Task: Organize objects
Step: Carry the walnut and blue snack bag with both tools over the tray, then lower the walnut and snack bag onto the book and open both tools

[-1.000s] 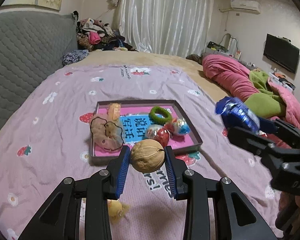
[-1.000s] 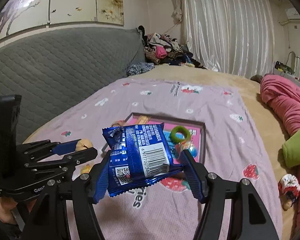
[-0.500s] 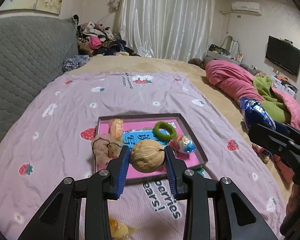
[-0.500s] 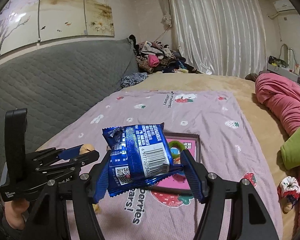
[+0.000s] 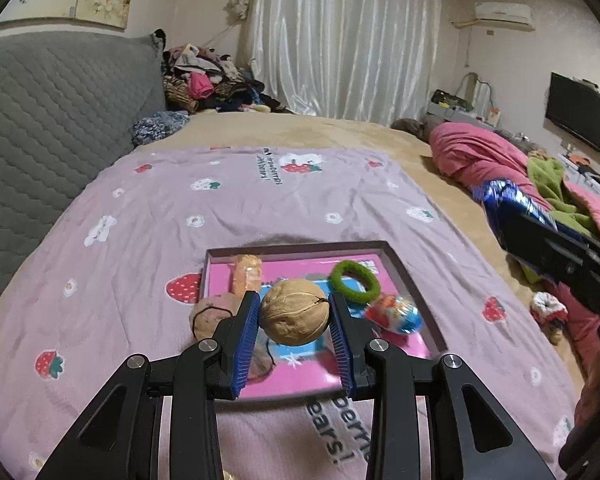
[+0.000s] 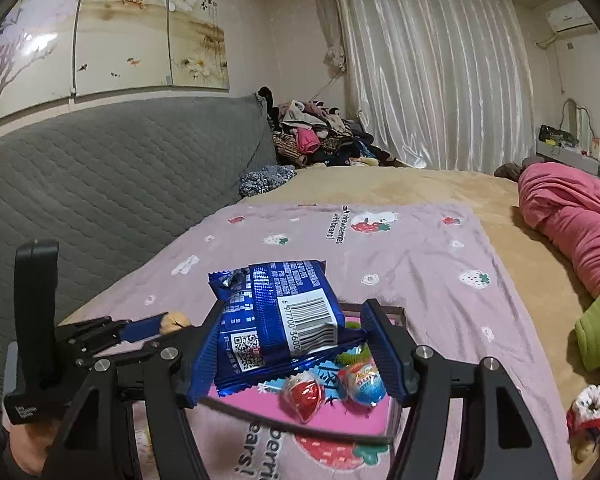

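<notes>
Left claw (image 5: 294, 316) is clamped on a walnut (image 5: 294, 311), held up over the pink tray (image 5: 414, 280) on the bed (hair tie and foil candies sitting inside). Right claw (image 6: 286, 346) grips a blue snack packet (image 6: 276, 316) above the tray's near edge.

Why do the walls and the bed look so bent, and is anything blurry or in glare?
Left wrist view: the fisheye lens bows the bed edge, corners go black, and the blue snack packet at the right is smeared. Right wrist view: the same bending on the wall painting, which has a shine on it; the curtain glows bright, and the packet's barcode is sharp.
</notes>
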